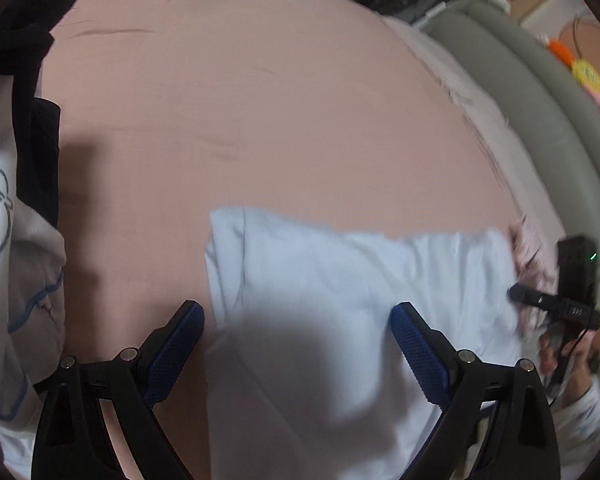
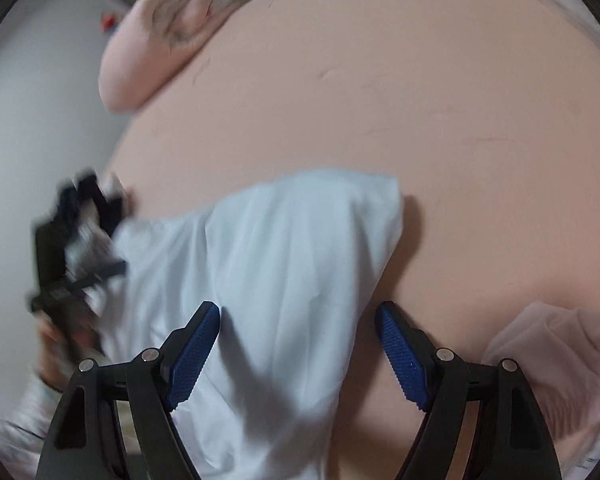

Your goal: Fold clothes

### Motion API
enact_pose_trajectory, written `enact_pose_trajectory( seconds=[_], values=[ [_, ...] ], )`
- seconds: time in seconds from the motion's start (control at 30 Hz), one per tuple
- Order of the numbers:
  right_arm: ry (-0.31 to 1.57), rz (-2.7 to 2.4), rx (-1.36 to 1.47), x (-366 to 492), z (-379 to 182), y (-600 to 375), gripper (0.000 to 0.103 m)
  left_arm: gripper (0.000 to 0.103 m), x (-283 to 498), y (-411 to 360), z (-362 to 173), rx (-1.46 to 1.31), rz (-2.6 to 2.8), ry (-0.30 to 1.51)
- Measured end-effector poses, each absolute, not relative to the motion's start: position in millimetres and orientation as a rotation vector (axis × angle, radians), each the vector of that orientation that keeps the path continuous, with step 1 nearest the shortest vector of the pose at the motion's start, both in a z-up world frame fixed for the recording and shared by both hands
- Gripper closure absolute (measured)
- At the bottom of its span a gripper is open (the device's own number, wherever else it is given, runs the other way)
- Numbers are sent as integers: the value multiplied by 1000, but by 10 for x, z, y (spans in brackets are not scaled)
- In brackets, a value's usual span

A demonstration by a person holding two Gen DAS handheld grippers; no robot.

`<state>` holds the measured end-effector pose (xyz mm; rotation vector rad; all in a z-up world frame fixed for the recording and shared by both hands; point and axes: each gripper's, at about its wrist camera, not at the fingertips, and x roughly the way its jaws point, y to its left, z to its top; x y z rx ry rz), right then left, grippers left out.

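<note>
While both tools hover over the bed, here's how it looks:

Left hand-held gripper [image 1: 298, 312]: spread wide, nothing between the blue pads [image 1: 172, 352]. One pad sits over the bare sheet, the other over the garment. Can't tell if either pad actually touches the fabric.

Right hand-held gripper [image 2: 298, 310]: also spread wide and holding nothing. The garment's edge runs up through the gap between the fingers; whether there's contact is unclear.

Light blue garment [image 1: 340, 280]: lying on the bed, looks partly folded with a straight far edge and a squared corner. In the right wrist view that corner [image 2: 380, 188] sits a bit puffed up and throws a shadow on the sheet.

Pink bed sheet [image 1: 260, 100]: mostly smooth, a few small creases.

Clothes pile [image 1: 16, 208]: white printed stuff and dark items bunched at the left edge of the left wrist view, apart from the blue garment.

Pink pillow [image 2: 156, 36]: at the far end of the bed in the right wrist view.

Grey bed frame [image 1: 540, 120]: padded rim along the right side.

Blur: both views are smeared, especially the opposite tool at each frame edge.
</note>
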<state>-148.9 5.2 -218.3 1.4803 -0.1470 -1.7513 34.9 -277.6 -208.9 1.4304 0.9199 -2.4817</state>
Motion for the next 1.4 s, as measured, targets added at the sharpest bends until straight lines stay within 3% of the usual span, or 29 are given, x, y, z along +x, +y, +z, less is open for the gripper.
enact_pose_trajectory(
  seconds=[0.17, 0.3, 0.43, 0.5, 0.57, 0.8, 0.93, 1.0, 1.17, 1.4],
  values=[
    [-341, -1617, 1513, -1578, -2271, 209, 23, 7, 431, -2759, -2089, 1466, -2493, 1096],
    [-371, -1539, 1527, -1566, -2336, 248, 23, 7, 570, -2725, -2110, 1520, -2500, 1088],
    [-361, -1490, 1524, -1567, -2380, 174, 22, 7, 565, -2824, -2163, 1504, -2481, 1205],
    [-392, -1464, 1520, -1608, -2405, 135, 19, 0, 524, -2864, -2166, 1472, -2482, 1258],
    [-473, -1403, 1515, -1689, -2427, 80, 5, 0, 471, -2909, -2156, 1453, -2484, 1291],
    [-525, -1329, 1476, -1711, -2376, -346, 3, 0, 198, -2701, -2096, 1557, -2533, 1149],
    [-458, -1373, 1500, -1672, -2431, -503, 3, 0, 298, -2653, -2152, 1510, -2582, 1105],
    [-477, -1376, 1464, -1653, -2430, -438, 6, 0, 350, -2685, -2175, 1444, -2624, 1148],
    [-484, -1455, 1435, -1671, -2490, -205, 42, 0, 439, -2871, -2219, 1333, -2640, 1331],
    [-602, -1463, 1442, -1774, -2640, -30, 71, 0, 456, -2991, -2223, 1290, -2628, 1405]
  ],
)
